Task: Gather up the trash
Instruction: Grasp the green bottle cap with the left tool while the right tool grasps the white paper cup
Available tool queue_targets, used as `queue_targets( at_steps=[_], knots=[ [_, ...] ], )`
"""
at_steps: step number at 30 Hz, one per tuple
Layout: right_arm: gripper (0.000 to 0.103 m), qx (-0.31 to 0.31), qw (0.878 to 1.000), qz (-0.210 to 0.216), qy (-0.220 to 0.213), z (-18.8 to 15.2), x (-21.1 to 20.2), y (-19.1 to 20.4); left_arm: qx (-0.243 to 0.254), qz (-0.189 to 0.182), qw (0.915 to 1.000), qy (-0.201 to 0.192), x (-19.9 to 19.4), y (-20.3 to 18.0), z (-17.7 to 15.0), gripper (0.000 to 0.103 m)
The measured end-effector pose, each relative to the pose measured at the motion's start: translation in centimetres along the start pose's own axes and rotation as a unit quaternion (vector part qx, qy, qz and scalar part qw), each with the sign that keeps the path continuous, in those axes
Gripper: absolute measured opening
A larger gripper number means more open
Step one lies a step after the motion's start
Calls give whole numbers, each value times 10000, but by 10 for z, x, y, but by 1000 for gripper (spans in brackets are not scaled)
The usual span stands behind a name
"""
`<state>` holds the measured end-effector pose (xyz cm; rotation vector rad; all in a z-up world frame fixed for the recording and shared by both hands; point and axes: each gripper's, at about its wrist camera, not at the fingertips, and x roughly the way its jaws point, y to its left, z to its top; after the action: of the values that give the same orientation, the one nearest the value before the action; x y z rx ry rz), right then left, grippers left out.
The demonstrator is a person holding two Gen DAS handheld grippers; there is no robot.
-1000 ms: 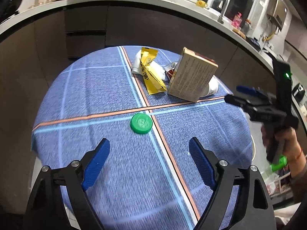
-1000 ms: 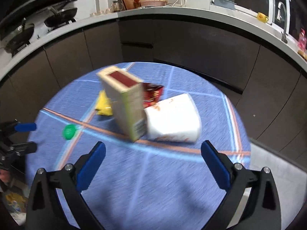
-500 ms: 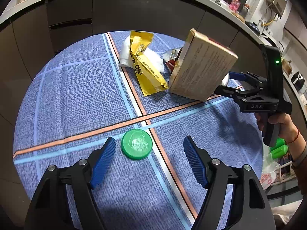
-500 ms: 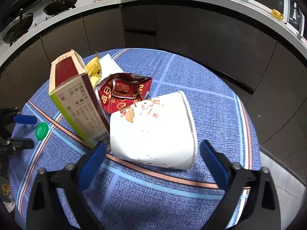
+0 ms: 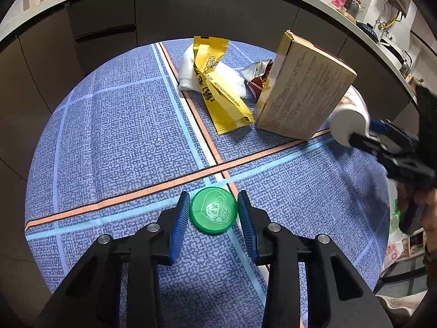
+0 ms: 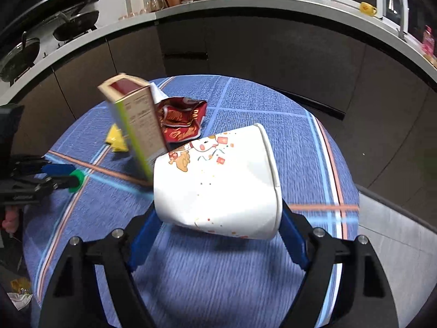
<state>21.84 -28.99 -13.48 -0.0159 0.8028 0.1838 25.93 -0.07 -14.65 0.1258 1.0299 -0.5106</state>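
My left gripper (image 5: 213, 213) is shut on a green bottle cap (image 5: 213, 210) that lies on the blue table cloth (image 5: 114, 136). My right gripper (image 6: 217, 218) is shut on a white paper cup (image 6: 218, 180) lying on its side, slightly raised off the cloth. The cup (image 5: 349, 120) and right gripper (image 5: 379, 139) also show at the right of the left wrist view. A tan cardboard box (image 5: 303, 93) stands tilted beside the cup. A yellow wrapper (image 5: 218, 87), a white tissue (image 5: 229, 79) and a red snack bag (image 6: 181, 121) lie behind it.
The round table's edge drops to dark kitchen cabinets (image 6: 245, 49) all around. A counter with dishes and a stove (image 6: 73, 24) runs behind. A bag with items (image 5: 401, 243) sits on the floor at the right.
My left gripper moved forward around the green cap and closed on it. My right gripper moved in and closed on the paper cup, which has lifted a little.
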Motion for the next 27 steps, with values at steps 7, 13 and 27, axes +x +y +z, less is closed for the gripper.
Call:
queue_targets(
  at_steps=[7,13,27],
  knots=[
    [80,241,9994,-50,-249,-29,-46,18,110,197,9997,-34,-2,-10,-6,32],
    [80,465,9980,60,-428,-43,-78,23,-5,152,9997,-216,-28,-16,-11,3],
    [80,610,9966,181,-519,-57,-98,23,310,619,9976,42,-4,-36,-14,46]
  ],
)
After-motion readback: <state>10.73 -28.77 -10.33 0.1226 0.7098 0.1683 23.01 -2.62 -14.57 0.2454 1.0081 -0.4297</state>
